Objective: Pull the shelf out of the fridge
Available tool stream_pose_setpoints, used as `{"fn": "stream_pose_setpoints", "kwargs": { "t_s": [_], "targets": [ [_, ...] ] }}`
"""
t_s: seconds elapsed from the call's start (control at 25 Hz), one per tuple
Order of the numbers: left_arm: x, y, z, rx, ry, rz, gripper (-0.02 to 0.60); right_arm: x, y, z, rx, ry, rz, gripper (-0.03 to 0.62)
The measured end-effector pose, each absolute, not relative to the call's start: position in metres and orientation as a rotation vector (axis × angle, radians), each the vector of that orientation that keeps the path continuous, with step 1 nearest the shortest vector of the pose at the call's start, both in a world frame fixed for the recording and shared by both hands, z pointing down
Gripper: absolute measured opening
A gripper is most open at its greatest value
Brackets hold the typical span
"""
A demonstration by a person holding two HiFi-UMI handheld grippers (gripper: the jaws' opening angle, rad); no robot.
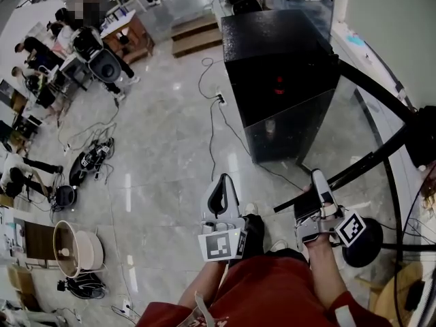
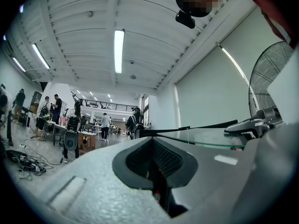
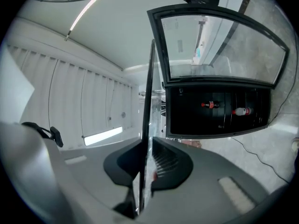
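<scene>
The black fridge (image 1: 279,67) stands on the floor ahead; in the right gripper view the fridge (image 3: 217,108) shows its door swung open and bottles inside. The glass shelf (image 1: 371,157), black-framed, is out in the air at the right. My right gripper (image 1: 319,181) is shut on its near edge, and the shelf's edge (image 3: 148,87) runs between the jaws of the right gripper (image 3: 145,148). My left gripper (image 1: 221,184) hangs beside it, shut and holding nothing. From the left gripper (image 2: 153,146), the shelf (image 2: 205,136) floats level to the right.
Cables (image 1: 212,118) trail over the glossy floor from the fridge. People sit at tables (image 1: 48,53) at the far left. A round pot (image 1: 76,247) and more cords lie at the lower left. A standing fan (image 2: 275,73) is close on my right.
</scene>
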State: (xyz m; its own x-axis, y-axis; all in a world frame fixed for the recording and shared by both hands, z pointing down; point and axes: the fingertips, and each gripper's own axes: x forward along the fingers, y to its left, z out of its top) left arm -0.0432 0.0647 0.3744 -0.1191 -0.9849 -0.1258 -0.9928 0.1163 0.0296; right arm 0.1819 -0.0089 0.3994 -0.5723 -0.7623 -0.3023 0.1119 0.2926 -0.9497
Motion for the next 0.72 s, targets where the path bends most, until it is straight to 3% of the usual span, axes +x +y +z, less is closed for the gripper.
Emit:
{"fn": "stream_pose_setpoints", "kwargs": {
  "t_s": [0.72],
  "targets": [
    [-0.058,0.073,0.379,-2.009,2.328,0.142,0.006,0.170,-0.012,0.406,-0.565,1.743,-1.412,0.026]
  ]
}}
